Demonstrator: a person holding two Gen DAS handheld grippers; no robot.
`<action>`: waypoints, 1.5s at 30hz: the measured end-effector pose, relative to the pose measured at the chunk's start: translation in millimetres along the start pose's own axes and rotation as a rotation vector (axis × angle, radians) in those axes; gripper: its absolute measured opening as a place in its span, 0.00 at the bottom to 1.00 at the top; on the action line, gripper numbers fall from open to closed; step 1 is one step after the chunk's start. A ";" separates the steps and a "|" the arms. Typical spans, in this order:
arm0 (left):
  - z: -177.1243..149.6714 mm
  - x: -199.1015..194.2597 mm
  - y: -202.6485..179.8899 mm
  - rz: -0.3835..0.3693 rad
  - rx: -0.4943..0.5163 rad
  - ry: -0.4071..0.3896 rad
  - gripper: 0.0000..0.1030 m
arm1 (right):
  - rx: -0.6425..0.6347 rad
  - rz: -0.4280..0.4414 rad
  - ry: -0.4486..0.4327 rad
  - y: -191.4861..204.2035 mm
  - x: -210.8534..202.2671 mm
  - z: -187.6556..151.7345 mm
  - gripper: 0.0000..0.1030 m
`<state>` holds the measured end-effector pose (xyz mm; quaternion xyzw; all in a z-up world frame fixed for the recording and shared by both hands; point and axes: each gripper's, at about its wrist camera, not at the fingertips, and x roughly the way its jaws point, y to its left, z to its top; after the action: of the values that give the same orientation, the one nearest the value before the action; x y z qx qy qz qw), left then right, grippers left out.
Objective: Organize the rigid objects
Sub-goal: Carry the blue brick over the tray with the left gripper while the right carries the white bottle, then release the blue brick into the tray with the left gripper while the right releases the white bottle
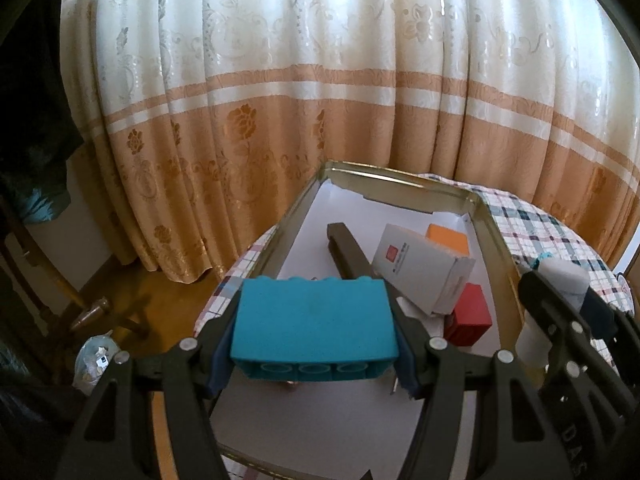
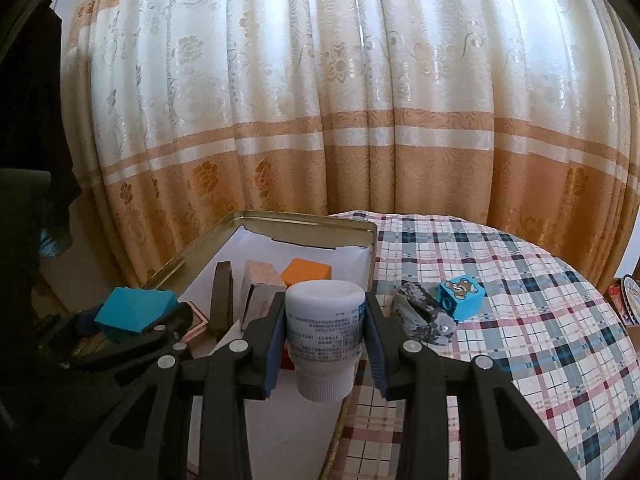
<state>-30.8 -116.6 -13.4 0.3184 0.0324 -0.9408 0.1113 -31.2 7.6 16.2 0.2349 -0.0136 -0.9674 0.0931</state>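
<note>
Two loads hover over the tin (image 1: pixel 280 224) as we carry them: left gripper (image 1: pixel 316 344) clamping a brick (image 1: pixel 316 320), right gripper (image 2: pixel 324 344) a bottle (image 2: pixel 324 332); next, lower and release.

Four blocks (image 1: pixel 315 322), one bottle (image 2: pixel 322 334)

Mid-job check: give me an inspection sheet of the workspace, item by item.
Surface: round table under a plaid tablecloth.
Job's things: open metal tin holds a dark stapler, white carton, orange block and red block; a blue bear-print cube sits on the cloth outside the tin.
Clutter: patterned pouch beside the cube.
Grippers: left claw shut on a teal brick above the tin; right claw shut on a white bottle, cap toward the camera.
Cables: nothing seen.
Surroundings: floral curtain behind the table.
</note>
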 end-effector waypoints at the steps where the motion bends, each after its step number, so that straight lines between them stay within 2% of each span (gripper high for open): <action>1: -0.5 0.5 0.2 0.001 0.001 0.002 0.63 | -0.002 0.003 0.004 1.0 2.0 0.3 0.38; 16: -1.0 6.6 1.1 0.019 0.014 0.011 0.63 | 0.016 0.033 0.077 0.2 23.8 -4.0 0.38; 36: -1.7 8.9 0.8 0.032 0.027 0.015 0.63 | 0.058 0.099 0.094 -6.0 29.6 -5.2 0.39; 39: -2.3 8.4 1.1 0.035 0.023 0.017 0.63 | 0.068 0.078 0.077 -7.4 26.1 -5.4 0.46; 40: -2.4 8.5 1.2 0.034 0.023 0.019 0.65 | 0.075 0.069 0.070 -9.0 24.7 -5.0 0.52; 42: -2.6 7.7 -1.7 0.014 0.028 0.027 0.79 | 0.112 0.057 0.046 -17.2 19.6 -3.1 0.69; 43: -3.2 7.2 -4.8 -0.005 0.035 0.031 0.93 | 0.138 0.072 0.026 -22.2 15.8 -2.0 0.86; 44: -4.1 5.1 -7.8 -0.005 0.041 0.023 0.99 | 0.168 0.081 -0.009 -27.0 10.2 -2.0 0.89; 45: -5.1 1.4 -11.3 0.016 0.051 0.001 0.99 | 0.190 0.076 -0.052 -30.7 2.1 -1.6 0.89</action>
<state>-31.5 -105.2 -18.4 0.3217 0.0059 -0.9404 0.1106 -37.6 37.4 11.6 0.2167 -0.1165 -0.9634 0.1065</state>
